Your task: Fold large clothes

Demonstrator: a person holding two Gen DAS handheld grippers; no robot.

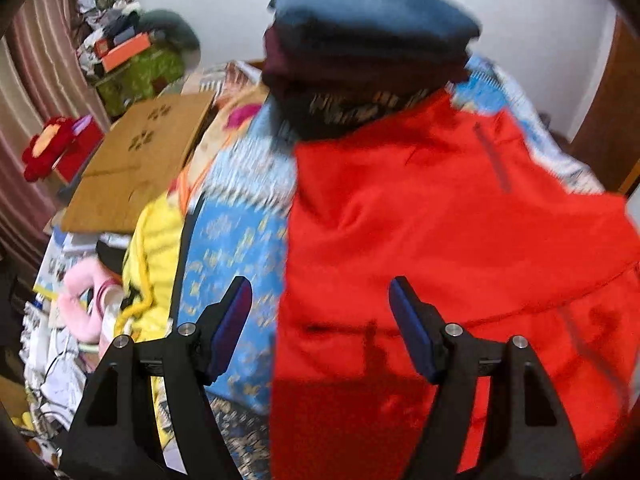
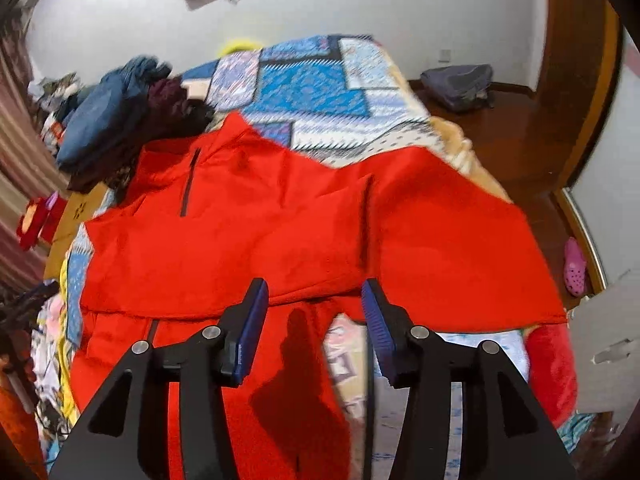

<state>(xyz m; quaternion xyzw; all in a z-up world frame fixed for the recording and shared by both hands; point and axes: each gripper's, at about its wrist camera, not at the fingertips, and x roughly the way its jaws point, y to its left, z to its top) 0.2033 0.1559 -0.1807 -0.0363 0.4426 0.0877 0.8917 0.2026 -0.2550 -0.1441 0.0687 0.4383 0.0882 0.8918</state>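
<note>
**Trainer:** At that moment your left gripper (image 1: pixel 320 332) had its jaws well apart with nothing between the blue pads, hovering over the near left edge of the bright red zip-neck fleece jacket (image 1: pixel 440 240). Your right gripper (image 2: pixel 314 328) also stood parted and empty above a fold line in the lower middle of its view.

**Operator:** So where exactly was the jacket lying?

**Trainer:** It was spread across the blue patchwork-patterned quilt (image 2: pixel 312 80), filling the centre of both views, with its dark zip toward the upper left of the right wrist view. One section was already laid over the body, and the near part reached down to the bottom of the frame. The stack of folded dark clothes, blue denim on top (image 1: pixel 372 32), sat just beyond the collar, in the upper middle of the left view.

**Operator:** How should I have handled the next fold?

**Trainer:** I judged you were between grasps. You needed to take both near corners, pinching only the top layers, lift evenly, and carry the hem toward the collar without dragging the quilt. Fleece that thick tends to bulge, so you should have smoothed the crease first. You also had to stop short of that stack, since the collar looked very close to it.
</note>
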